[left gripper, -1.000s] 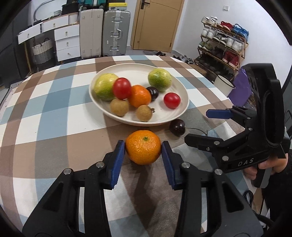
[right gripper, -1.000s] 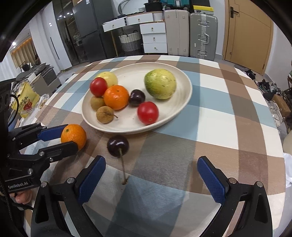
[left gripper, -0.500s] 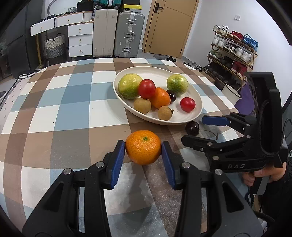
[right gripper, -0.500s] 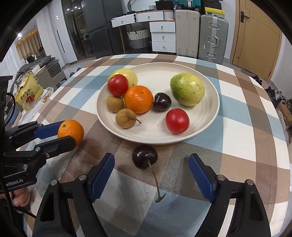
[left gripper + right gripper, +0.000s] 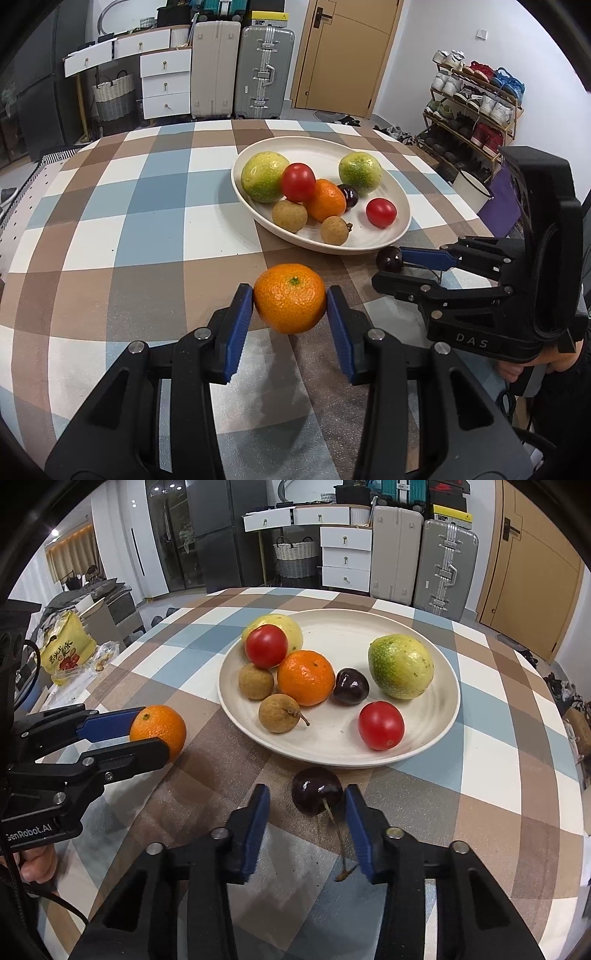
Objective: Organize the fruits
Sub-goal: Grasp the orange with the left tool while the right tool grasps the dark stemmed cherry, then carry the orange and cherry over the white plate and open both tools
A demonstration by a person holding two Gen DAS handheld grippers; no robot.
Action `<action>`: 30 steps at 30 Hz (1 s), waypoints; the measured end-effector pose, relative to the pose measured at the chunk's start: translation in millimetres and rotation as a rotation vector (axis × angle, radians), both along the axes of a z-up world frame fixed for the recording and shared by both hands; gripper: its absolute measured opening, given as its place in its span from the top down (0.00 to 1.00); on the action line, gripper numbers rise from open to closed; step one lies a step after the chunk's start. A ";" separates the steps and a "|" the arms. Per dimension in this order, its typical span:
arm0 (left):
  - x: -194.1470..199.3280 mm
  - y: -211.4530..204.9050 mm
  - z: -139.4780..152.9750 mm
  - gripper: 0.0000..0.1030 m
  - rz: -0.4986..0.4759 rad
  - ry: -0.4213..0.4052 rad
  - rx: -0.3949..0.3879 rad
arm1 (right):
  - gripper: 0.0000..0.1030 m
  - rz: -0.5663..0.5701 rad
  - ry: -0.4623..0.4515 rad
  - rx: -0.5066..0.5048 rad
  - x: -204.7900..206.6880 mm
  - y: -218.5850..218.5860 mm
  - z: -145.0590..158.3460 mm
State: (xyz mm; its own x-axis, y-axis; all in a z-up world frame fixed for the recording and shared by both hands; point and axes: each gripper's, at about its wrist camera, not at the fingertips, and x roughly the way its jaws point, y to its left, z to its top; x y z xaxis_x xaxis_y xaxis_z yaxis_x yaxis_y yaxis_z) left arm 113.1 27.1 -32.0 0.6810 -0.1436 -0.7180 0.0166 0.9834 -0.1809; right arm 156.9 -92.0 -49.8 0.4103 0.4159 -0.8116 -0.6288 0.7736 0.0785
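Observation:
My left gripper is shut on an orange mandarin just above the checked tablecloth, in front of the white plate. From the right wrist view the mandarin sits in the left gripper at the left. A dark cherry with a long stem lies on the cloth close to the plate's near rim. My right gripper straddles it with its jaws closing. The right pad is almost on the cherry; a gap shows at the left pad. In the plate lie two green-yellow fruits, two red tomatoes, a mandarin, a cherry and two longans.
A white mug and a purple cloth sit at the table's right edge. A yellow bag lies on a surface beyond the left edge. Suitcases, drawers and a shoe rack stand behind the table.
The right gripper's jaws have narrowed from wide open to close around the cherry, and it has edged up to the fruit. The left gripper still holds the mandarin, turned slightly.

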 end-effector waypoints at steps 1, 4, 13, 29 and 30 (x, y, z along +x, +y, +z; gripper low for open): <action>-0.4 -0.6 0.8 0.63 -0.002 -0.002 -0.002 | 0.69 -0.001 0.000 0.001 0.1 -0.6 0.2; -2.3 -2.9 3.6 0.63 -0.005 -0.008 0.002 | 0.73 0.005 0.004 0.015 -1.3 -3.3 2.3; -4.3 -5.7 10.3 0.63 -0.005 -0.022 0.010 | 0.73 0.026 -0.009 0.046 -12.9 -9.6 8.9; 8.5 -15.8 38.2 0.63 -0.030 -0.078 0.040 | 0.73 -0.018 -0.054 0.150 -7.2 -37.5 47.6; 10.6 -15.8 39.0 0.63 -0.031 -0.079 0.040 | 0.73 -0.018 -0.056 0.151 -6.0 -37.8 48.9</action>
State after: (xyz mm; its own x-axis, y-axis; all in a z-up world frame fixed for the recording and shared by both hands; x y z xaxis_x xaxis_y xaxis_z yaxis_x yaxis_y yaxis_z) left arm 123.7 11.3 7.0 0.7314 -0.1383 -0.6677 0.0602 0.9885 -0.1388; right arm 150.9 -129.8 -0.9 0.4617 0.5237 -0.7159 -0.6213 0.7670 0.1604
